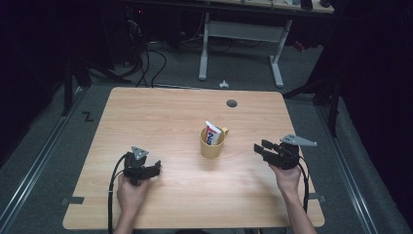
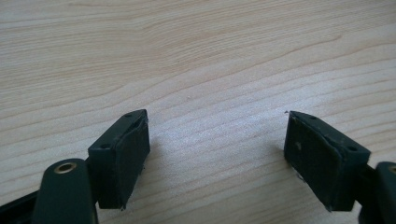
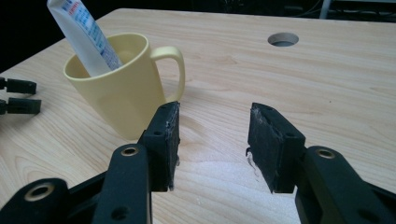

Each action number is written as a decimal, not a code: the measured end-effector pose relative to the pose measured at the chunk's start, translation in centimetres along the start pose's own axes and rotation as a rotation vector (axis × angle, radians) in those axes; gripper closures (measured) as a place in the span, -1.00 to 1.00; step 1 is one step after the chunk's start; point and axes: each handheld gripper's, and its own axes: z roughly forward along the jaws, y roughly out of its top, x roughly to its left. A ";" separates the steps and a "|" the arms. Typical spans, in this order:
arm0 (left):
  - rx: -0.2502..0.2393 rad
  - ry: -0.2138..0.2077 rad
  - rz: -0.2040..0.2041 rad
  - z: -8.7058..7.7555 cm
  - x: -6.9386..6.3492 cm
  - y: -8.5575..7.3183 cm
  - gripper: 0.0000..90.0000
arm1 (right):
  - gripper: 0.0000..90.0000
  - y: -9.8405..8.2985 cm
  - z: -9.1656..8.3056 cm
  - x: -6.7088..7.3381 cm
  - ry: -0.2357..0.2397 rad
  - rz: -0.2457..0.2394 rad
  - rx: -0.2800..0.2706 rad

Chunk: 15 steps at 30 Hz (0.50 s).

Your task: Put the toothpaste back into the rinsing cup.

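trouble could start at the yellow mug (image 1: 212, 144), which stands near the middle of the tabletop (image 1: 160, 117), between your two hands. the toothpaste tube (image 1: 212, 133) leans inside it and sticks out over the rim. your right gripper (image 1: 259, 147) is just beside the mug, on the handle side, and its fingers (image 3: 163, 142) are spread apart with nothing between them. if you push in low, i think you could bump the handle and slide or tip the mug. if you grab the tube near its top, the soft tube may bend or slip, and the mug may lift with it. your left gripper (image 1: 155, 166) rests farther off, fingers (image 2: 122, 156) wide apart over bare wood, holding nothing.

count them: one mug, one tube, two grippers, and one round hole (image 1: 232, 103) in the tabletop.
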 end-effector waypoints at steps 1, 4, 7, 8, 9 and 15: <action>0.000 0.000 0.000 0.0 0.0 0.0 -0.50 | 0.19 -0.1 0.1 0.0 -0.005 0.000 0.009; -0.001 0.001 0.000 0.0 0.0 0.0 -0.49 | 0.19 -0.3 0.4 -0.1 -0.008 -0.005 0.018; 0.000 0.000 0.000 0.0 0.0 0.0 -0.50 | 0.19 -0.6 0.7 -0.1 -0.006 0.000 0.024; 0.000 0.000 0.000 0.0 0.0 0.0 -0.49 | 0.19 -0.7 0.8 -0.1 -0.008 -0.002 0.027; 0.000 0.000 0.000 0.0 0.0 0.0 -0.49 | 0.19 -0.8 0.9 -0.1 -0.007 0.000 0.028; 0.000 0.000 0.000 0.0 0.0 0.0 -0.49 | 0.19 -1.6 1.4 -0.4 -0.010 0.010 0.047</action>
